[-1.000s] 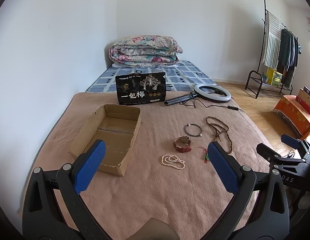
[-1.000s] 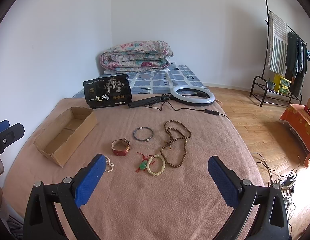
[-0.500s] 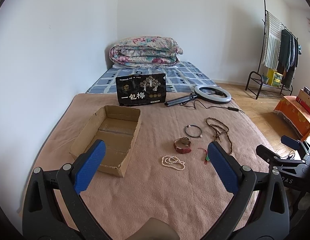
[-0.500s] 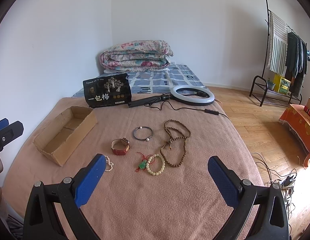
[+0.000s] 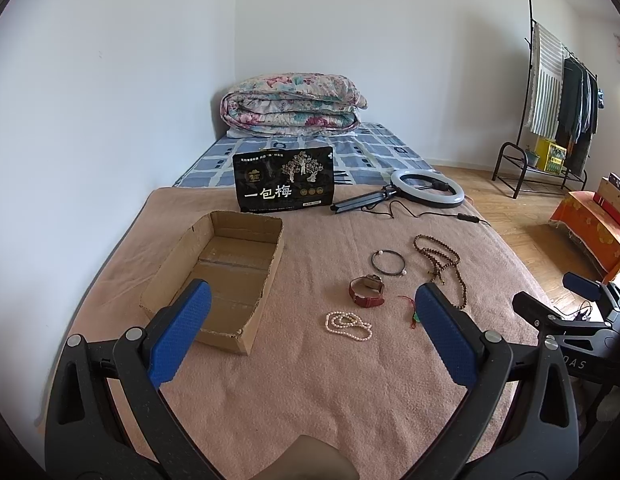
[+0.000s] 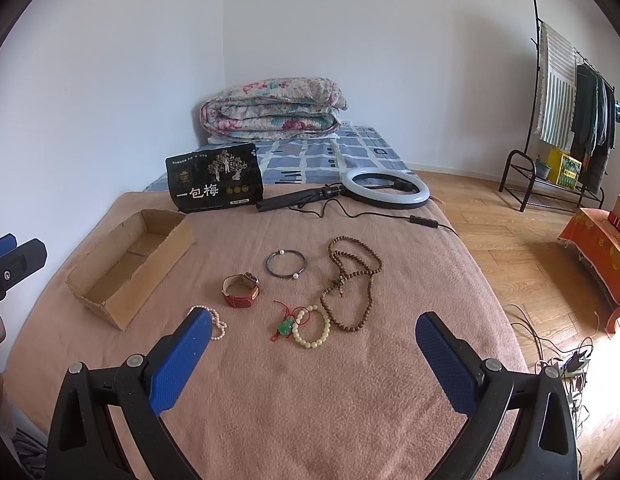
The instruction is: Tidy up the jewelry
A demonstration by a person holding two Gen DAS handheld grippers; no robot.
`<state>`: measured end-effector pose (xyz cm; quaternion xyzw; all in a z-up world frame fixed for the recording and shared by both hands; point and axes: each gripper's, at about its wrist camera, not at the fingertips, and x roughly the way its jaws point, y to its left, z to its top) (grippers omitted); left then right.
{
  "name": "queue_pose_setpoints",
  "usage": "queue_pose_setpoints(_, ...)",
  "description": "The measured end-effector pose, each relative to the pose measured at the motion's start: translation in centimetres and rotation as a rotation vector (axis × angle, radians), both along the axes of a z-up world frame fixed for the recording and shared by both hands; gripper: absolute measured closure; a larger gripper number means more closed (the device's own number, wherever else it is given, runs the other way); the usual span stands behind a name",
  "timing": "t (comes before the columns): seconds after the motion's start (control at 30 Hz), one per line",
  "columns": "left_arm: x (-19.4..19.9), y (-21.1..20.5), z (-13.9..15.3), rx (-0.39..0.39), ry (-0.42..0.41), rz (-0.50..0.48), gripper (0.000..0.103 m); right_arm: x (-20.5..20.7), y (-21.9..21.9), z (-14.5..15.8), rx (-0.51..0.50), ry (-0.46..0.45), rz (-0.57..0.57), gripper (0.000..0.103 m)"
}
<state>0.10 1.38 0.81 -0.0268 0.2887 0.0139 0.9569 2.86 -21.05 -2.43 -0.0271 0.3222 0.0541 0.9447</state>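
We hold our left gripper [image 5: 310, 336] and right gripper [image 6: 311, 354] spread wide above the pink blanket-covered bed [image 6: 310, 400], neither touching anything. The jewelry lies loose on the blanket: a white pearl strand [image 5: 347, 325], a red leather-strap watch [image 6: 241, 290], a dark bangle with two pearls [image 6: 286, 264], a green pendant on red cord [image 6: 286, 326] touching a cream bead bracelet [image 6: 311, 327], and a long brown wooden bead necklace [image 6: 351, 280]. An open shallow cardboard box [image 5: 218, 276] sits well left of them.
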Motion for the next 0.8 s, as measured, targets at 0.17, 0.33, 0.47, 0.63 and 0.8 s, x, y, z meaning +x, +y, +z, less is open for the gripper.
queue_pose_setpoints(0.17, -0.06, 0.05, 0.07, 0.001, 0.000, 0.000, 0.000, 0.01, 0.10, 0.06, -0.001, 0.002, 0.000, 0.000)
queue_pose_setpoints(0.33, -0.08, 0.01, 0.01, 0.001, -0.001, -0.001, 0.000, 0.13, 0.14, 0.01, -0.003, 0.003, -0.001, 0.000)
queue_pose_setpoints(0.47, -0.10, 0.01, 0.00, 0.001, 0.000, -0.001, 0.000, 0.18, 0.10, -0.10, -0.003, 0.007, 0.000, 0.000)
queue_pose_setpoints(0.63, -0.15, -0.05, -0.09, 0.001, -0.001, 0.000, 0.000, -0.10, 0.01, -0.28, -0.009, 0.012, 0.003, 0.000)
queue_pose_setpoints(0.8, -0.13, -0.10, -0.17, 0.003, -0.002, 0.001, 0.000, -0.03, 0.05, -0.33, -0.010, 0.014, 0.003, 0.000)
